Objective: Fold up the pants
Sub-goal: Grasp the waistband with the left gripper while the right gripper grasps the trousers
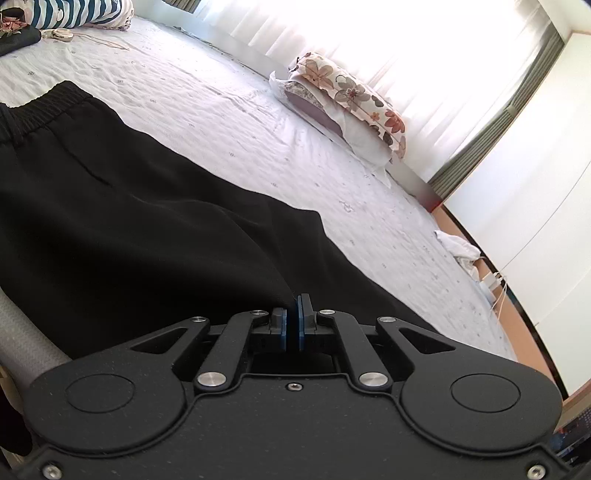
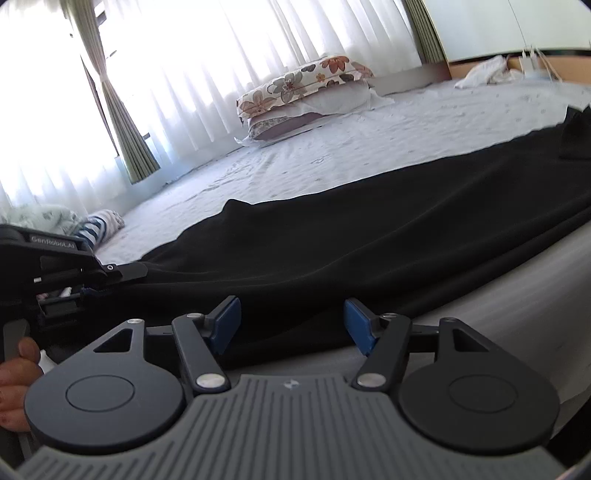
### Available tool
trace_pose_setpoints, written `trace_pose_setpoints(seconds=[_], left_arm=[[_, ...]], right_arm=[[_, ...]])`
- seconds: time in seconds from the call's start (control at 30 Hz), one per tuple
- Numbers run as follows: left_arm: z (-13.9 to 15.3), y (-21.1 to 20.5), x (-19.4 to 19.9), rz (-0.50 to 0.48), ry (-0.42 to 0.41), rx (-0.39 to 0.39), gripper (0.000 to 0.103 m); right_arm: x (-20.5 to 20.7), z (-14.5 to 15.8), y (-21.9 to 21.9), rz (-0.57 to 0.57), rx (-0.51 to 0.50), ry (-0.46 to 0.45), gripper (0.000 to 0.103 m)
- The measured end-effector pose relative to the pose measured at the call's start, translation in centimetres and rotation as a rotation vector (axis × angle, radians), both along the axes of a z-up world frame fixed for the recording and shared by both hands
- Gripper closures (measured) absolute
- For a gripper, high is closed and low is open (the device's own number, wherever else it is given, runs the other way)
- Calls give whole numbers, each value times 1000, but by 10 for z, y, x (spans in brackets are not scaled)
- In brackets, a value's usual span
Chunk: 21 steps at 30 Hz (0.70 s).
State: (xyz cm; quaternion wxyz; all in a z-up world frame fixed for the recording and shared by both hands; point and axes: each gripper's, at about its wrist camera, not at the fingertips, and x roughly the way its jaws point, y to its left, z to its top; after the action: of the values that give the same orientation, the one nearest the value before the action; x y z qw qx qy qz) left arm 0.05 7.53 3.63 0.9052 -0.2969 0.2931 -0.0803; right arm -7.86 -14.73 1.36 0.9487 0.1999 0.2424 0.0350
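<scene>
Black pants point(image 1: 147, 221) lie spread on a pale bedsheet point(image 1: 258, 129), their elastic waistband point(image 1: 48, 107) at the far left. My left gripper point(image 1: 294, 317) is shut, its blue pads pinching a raised fold of the black fabric at the near edge. In the right wrist view the pants point(image 2: 369, 221) stretch across the bed. My right gripper point(image 2: 291, 326) is open, its blue pads point(image 2: 225, 325) on either side of the pants' near edge, with nothing held. The left gripper point(image 2: 92, 273) shows at the left of that view, low over the fabric.
A floral pillow point(image 1: 354, 96) lies on the far side of the bed, in front of bright curtains point(image 2: 184, 74). Striped clothing point(image 1: 74, 14) lies at the far left corner. White cloth point(image 1: 458, 247) and a charger with cable point(image 1: 493, 280) lie by the bed's right edge.
</scene>
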Motion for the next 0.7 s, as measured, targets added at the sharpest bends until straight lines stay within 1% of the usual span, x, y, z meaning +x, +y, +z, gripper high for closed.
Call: trace_pose_setpoints(seconds=[0.1, 0.2, 0.3, 0.37, 0.43, 0.47, 0.5, 0.57, 0.6, 0.63, 0.7], left_arm=[[2, 2, -1, 5, 8, -22, 98], [5, 4, -4, 9, 10, -32, 99], [5, 4, -7, 6, 4, -3, 99], [1, 4, -13, 6, 14, 26, 99], [-6, 4, -16, 6, 38, 43, 99], [-10, 5, -17, 8, 50, 51, 99], [-13, 4, -18, 8, 59, 56, 99], [-19, 3, -20, 6, 77, 53, 99], [-21, 2, -23, 4, 80, 56, 99], [-22, 1, -25, 3, 81, 65, 99], [-23, -4, -33, -3, 77, 95, 99]], right_arm=[[8, -2, -5, -6, 53, -9, 27], [15, -6, -15, -37, 119, -13, 27], [22, -10, -25, -103, 159, -24, 27], [24, -11, -33, -178, 135, -30, 27], [25, -11, -40, -237, 98, -37, 47], [27, -12, -43, -265, 73, -27, 71], [28, -13, -45, -292, 45, -10, 86], [26, -18, -50, -314, 29, -1, 93], [23, -19, -49, -325, 19, -1, 95], [21, -18, -45, -333, -16, 0, 95], [13, -14, -31, -341, -125, -11, 95]])
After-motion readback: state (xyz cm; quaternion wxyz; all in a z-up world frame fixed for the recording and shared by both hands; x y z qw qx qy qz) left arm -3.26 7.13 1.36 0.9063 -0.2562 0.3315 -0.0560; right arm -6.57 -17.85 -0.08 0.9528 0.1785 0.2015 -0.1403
